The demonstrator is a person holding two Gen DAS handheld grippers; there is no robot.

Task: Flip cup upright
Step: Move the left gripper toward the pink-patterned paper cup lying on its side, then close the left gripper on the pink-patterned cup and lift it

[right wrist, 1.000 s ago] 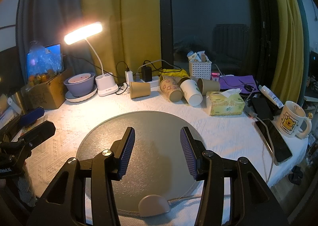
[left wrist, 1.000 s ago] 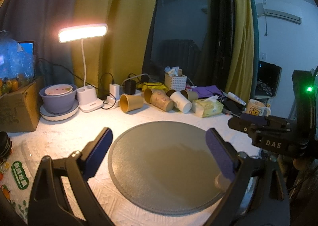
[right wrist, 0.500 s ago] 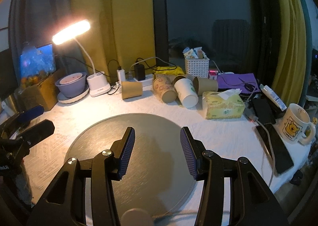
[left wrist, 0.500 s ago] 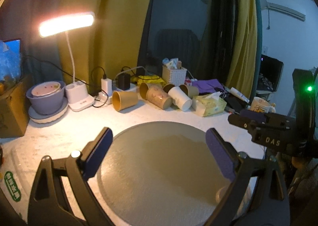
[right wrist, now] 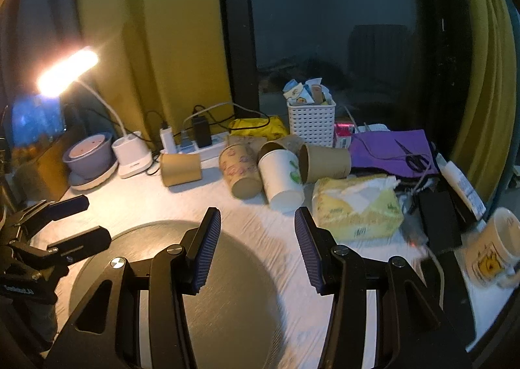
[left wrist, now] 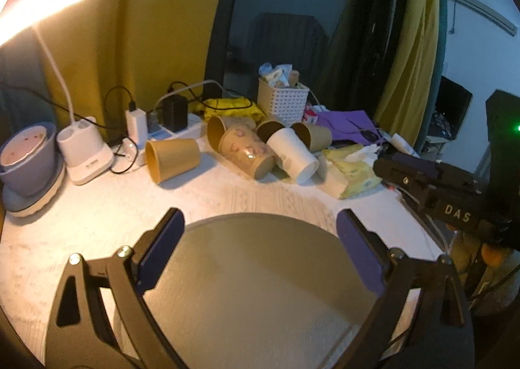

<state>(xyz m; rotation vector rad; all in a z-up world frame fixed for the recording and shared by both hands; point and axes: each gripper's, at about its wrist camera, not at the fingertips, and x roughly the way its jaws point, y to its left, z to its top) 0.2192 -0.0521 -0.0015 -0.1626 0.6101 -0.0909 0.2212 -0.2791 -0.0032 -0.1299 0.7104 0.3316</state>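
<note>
Several paper cups lie on their sides at the back of the table: a brown cup (left wrist: 172, 157) (right wrist: 180, 169) on the left, a patterned cup (left wrist: 247, 152) (right wrist: 240, 170), a white cup (left wrist: 292, 151) (right wrist: 281, 178) and another brown cup (left wrist: 312, 136) (right wrist: 325, 162). My left gripper (left wrist: 260, 232) is open and empty over the round grey mat (left wrist: 260, 287), short of the cups. My right gripper (right wrist: 257, 232) is open and empty at the mat's right edge (right wrist: 227, 287), in front of the white cup. Each gripper shows in the other's view: the right one (left wrist: 432, 184), the left one (right wrist: 61, 222).
A lit desk lamp (right wrist: 131, 158), a purple bowl on a plate (left wrist: 27, 158), a power strip with chargers (left wrist: 169, 128), a white basket (right wrist: 311, 122), a tissue pack (right wrist: 356, 206), a mug (right wrist: 494, 248), a phone (right wrist: 438, 219) and purple cloth (right wrist: 393, 151) crowd the table's back and right.
Both grippers have moved forward toward the cups, which now look nearer and larger. The right gripper has also shifted right, off the mat's middle. Both stay open.
</note>
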